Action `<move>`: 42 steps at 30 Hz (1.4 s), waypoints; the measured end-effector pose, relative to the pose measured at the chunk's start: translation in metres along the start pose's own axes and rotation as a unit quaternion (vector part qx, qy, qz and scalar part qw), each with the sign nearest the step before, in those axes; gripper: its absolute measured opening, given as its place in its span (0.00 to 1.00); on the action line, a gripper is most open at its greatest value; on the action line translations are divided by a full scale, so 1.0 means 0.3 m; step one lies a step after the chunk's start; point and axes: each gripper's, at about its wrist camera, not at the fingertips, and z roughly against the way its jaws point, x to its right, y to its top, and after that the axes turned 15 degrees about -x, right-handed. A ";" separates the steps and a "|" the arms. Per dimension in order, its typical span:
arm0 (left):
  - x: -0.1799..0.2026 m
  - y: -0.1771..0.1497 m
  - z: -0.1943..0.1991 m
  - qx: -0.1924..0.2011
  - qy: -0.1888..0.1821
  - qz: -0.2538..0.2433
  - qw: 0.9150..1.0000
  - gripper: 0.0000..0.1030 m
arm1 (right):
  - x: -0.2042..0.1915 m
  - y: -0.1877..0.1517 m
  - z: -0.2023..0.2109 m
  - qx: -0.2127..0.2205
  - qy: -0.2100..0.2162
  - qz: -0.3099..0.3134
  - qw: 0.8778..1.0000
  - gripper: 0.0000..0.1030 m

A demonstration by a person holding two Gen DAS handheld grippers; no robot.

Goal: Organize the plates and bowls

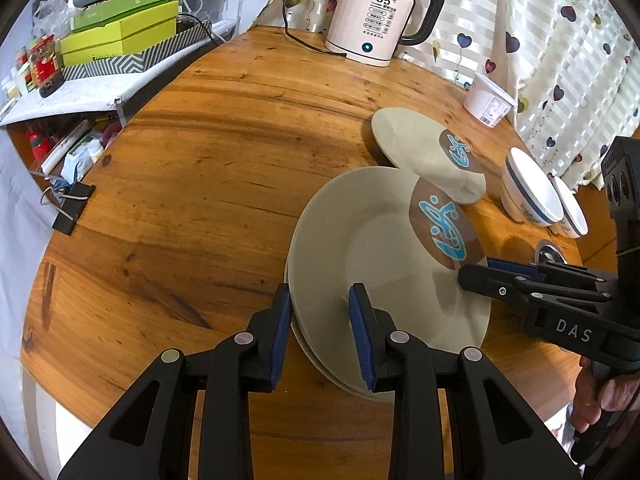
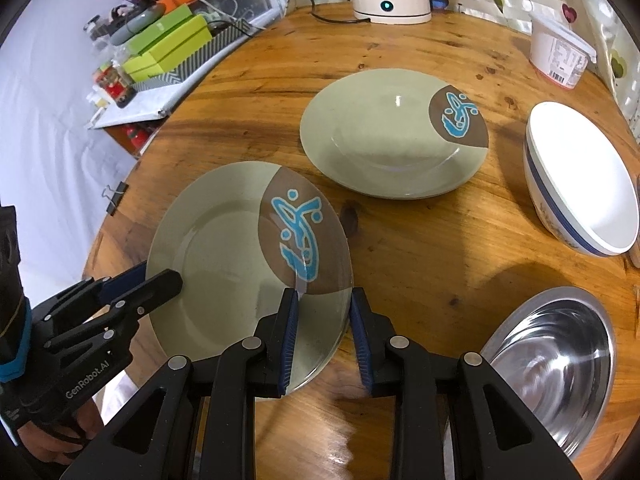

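A beige plate with a blue fish design lies on the round wooden table; in the left wrist view it tops a small stack. My left gripper is open, its fingers straddling the stack's near-left rim. My right gripper is open, straddling the plate's near-right rim. A second fish plate lies farther back. A white bowl with a blue band stands at the right, a second one behind it in the left view. A steel bowl sits at the near right.
A white electric kettle with its cord stands at the table's far edge. A white lidded tub is at the far right by the curtain. A binder clip lies at the left edge. A cluttered shelf with green boxes lies beyond.
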 end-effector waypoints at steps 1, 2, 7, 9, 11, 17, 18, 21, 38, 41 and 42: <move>0.001 -0.001 0.000 0.000 0.000 0.000 1.000 0.29 | 0.000 -0.002 0.000 0.000 -0.001 0.000 1.000 0.26; 0.001 -0.002 0.000 0.001 0.000 -0.001 1.000 0.29 | -0.001 -0.003 -0.001 0.000 -0.003 0.001 1.000 0.27; 0.002 -0.004 0.001 0.001 -0.001 0.000 1.000 0.29 | -0.006 -0.007 -0.006 0.003 -0.006 0.004 1.000 0.28; 0.003 -0.004 0.002 0.001 -0.003 0.001 1.000 0.29 | -0.005 -0.008 -0.006 0.005 -0.006 0.003 1.000 0.28; -0.003 -0.005 0.003 0.001 -0.007 0.003 1.000 0.29 | -0.002 -0.010 -0.006 0.006 -0.003 0.003 1.000 0.29; -0.030 -0.003 0.010 0.006 -0.021 0.014 1.000 0.29 | 0.007 -0.015 0.003 0.016 0.003 -0.001 1.000 0.29; -0.031 -0.001 0.012 0.008 -0.022 0.014 1.000 0.29 | 0.007 -0.016 0.002 0.017 0.005 -0.002 1.000 0.29; -0.037 0.003 0.018 0.013 -0.027 0.014 0.999 0.29 | 0.013 -0.017 -0.001 0.020 0.009 -0.006 1.000 0.29; -0.045 0.017 0.006 0.010 -0.031 0.013 0.999 0.29 | 0.012 -0.026 0.008 0.033 0.015 0.003 0.999 0.28; -0.052 0.024 0.021 0.018 -0.026 0.014 0.999 0.30 | 0.031 -0.031 0.031 0.041 0.020 -0.006 0.999 0.28; -0.054 0.029 0.028 0.021 -0.026 0.015 0.999 0.30 | 0.039 -0.034 0.044 0.047 0.023 -0.009 0.999 0.28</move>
